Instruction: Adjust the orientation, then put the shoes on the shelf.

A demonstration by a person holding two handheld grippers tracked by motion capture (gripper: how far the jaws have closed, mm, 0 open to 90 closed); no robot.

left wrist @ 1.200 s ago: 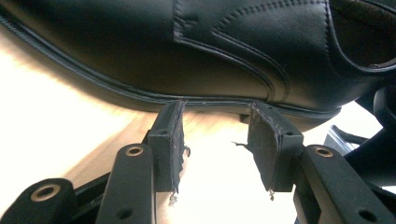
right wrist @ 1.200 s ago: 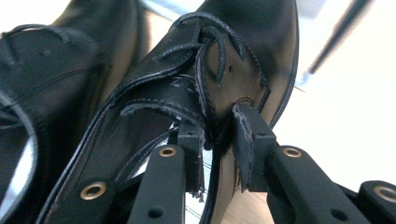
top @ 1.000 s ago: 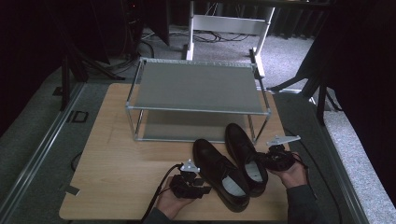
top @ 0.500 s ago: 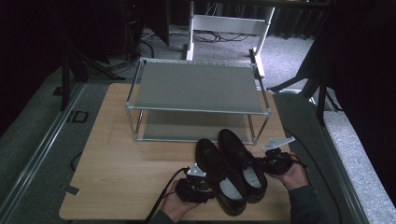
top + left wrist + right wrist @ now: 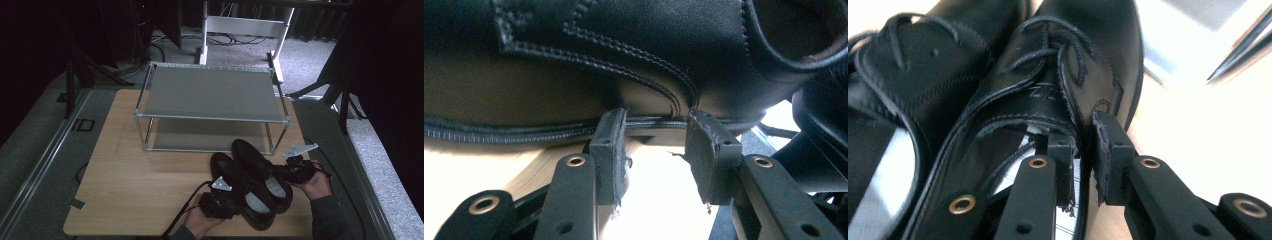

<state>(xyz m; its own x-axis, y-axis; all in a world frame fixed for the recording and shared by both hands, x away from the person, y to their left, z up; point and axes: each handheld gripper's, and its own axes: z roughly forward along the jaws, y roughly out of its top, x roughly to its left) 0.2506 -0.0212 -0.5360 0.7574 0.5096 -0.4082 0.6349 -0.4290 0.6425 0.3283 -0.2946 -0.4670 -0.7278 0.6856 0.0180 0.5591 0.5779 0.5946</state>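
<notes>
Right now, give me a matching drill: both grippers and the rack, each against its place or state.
1. left gripper
2. right gripper
3. rack

A. stands behind both shoes
B. jaws apart, tips at the left shoe sole edge
C. jaws astride the right shoe collar, one inside, one outside

Pairs: 1-B, 2-C, 3-A
</notes>
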